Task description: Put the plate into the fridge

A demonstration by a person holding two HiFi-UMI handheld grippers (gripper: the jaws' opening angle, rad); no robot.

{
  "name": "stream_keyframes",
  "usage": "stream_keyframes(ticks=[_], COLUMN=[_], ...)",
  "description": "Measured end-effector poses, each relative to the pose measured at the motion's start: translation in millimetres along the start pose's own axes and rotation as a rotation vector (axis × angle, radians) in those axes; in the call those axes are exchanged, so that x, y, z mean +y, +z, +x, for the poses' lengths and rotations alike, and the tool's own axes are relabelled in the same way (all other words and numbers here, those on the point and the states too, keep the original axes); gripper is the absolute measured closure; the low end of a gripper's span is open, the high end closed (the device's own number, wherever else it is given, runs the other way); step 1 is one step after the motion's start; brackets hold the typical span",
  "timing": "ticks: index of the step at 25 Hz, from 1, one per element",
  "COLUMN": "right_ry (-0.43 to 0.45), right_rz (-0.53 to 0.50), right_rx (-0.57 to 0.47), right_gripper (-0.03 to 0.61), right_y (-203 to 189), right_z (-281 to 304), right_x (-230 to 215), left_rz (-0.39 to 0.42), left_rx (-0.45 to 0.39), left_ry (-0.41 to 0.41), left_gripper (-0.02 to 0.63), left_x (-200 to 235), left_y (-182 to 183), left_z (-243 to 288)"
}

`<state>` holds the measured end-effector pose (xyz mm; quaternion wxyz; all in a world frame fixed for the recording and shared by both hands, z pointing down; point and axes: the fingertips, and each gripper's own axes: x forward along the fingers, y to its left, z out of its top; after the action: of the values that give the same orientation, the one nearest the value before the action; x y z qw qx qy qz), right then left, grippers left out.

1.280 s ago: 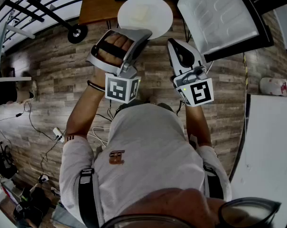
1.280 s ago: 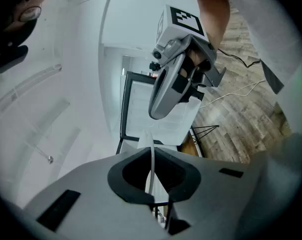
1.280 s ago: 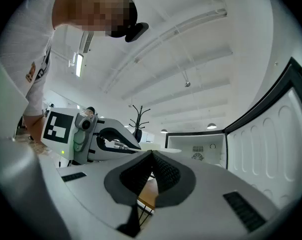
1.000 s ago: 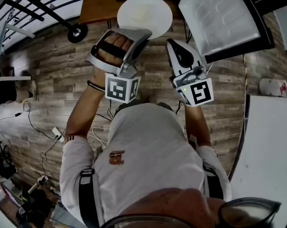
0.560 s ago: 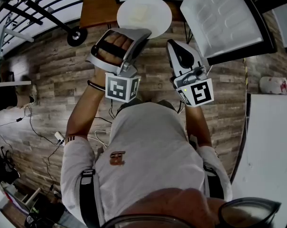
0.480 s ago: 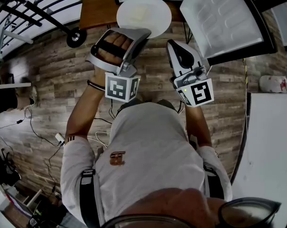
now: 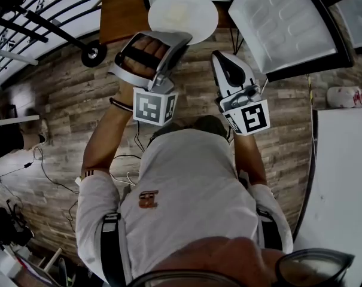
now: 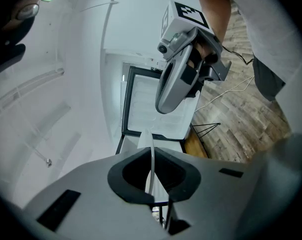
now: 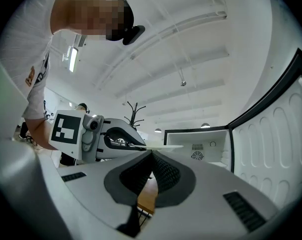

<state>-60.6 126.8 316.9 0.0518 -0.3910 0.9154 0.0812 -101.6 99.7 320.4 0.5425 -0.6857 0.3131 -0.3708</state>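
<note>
left claw (image 8: 151,153): pinching the near rim of the plate (image 7: 182,8); the rim shows edge-on as a thin white line between its pads.
right claw (image 9: 151,154): pressed together at the tips, nothing between them, not touching the plate.
plate: white and round, held level straight out ahead of the left claw, ahead and to the left of the right claw's tips.
fridge (image 9: 198,145): open, ahead of both claws, just beyond the plate's far edge; whether the plate is past the opening cannot be told.
fridge door (image 7: 282,23): swung wide, ahead and to the right of the right claw.
wooden top (image 7: 122,5): ahead and to the left of the left claw, running under the plate's left side.
hand (image 7: 142,54): wrapped through the left claw's handle, behind its jaws.
floor (image 7: 67,100): wood planks below both claws.
cables (image 7: 49,166): on the floor, behind and to the left of the left claw.
</note>
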Motion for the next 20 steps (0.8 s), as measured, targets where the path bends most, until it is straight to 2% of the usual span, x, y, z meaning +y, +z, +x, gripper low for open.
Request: stream_keyframes(ticks=[10, 20], right_ry=[-0.018, 0.002], right_rz=[0.004, 0.012], right_rx=[0.019, 0.015], right_gripper=[0.546, 0.546], right_y=[-10, -24], right_z=[20, 43], right_x=[-5, -49], left_rz=[-0.009, -0.005], left_rx=[-0.011, 0.007], left_ry=[-0.003, -0.012], left_gripper=[0.586, 0.586], left_x=[2, 6], left_y=[-23, -36], left_z=[15, 62])
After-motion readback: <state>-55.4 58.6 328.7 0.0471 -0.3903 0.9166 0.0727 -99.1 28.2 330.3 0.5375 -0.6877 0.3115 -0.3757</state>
